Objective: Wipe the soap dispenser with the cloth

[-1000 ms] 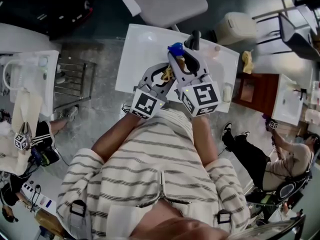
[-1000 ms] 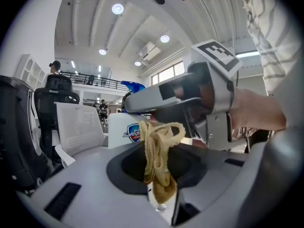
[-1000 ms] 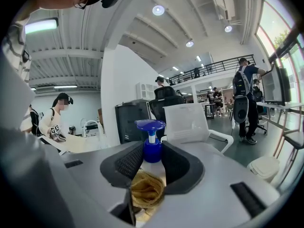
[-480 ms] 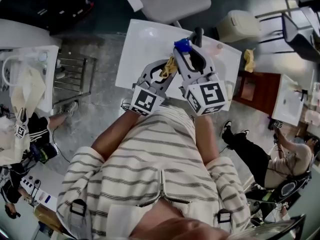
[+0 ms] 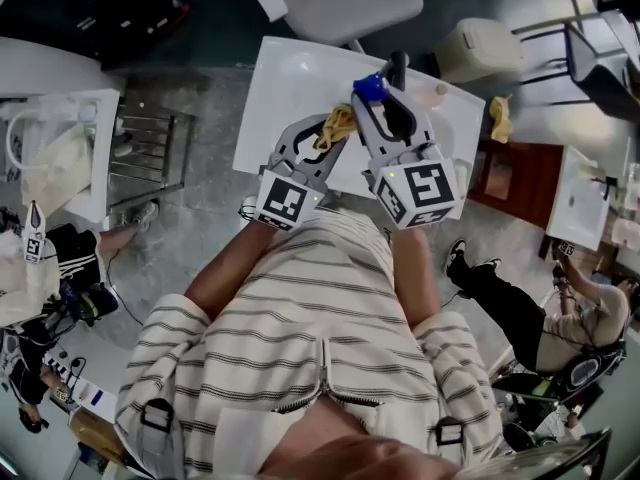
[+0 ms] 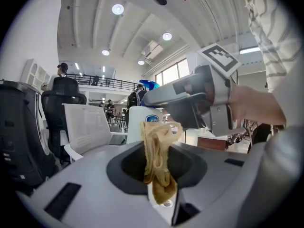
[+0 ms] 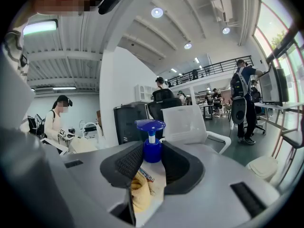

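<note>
**Desk:** Where is the soap dispenser seen?

**Caption:** Over the white table, pump head uppermost. The white plastic bottle is clamped just below its glossy blue pump between the ribbed black pads of the right gripper. Whether its base rests on the table cannot be told.

**Desk:** And the cloth?

**Caption:** A soft, crumpled mustard-yellow fold is pinched in the clenched jaws of the left gripper and laid against the bottle's side.

**Desk:** What has changed?

**Caption:** The cloth is now found slightly nearer the pump head than a second ago, while the bottle is held as before. A wiping stroke up the smooth side is judged to be under way, with most of the surface probably still to be wiped.
</note>
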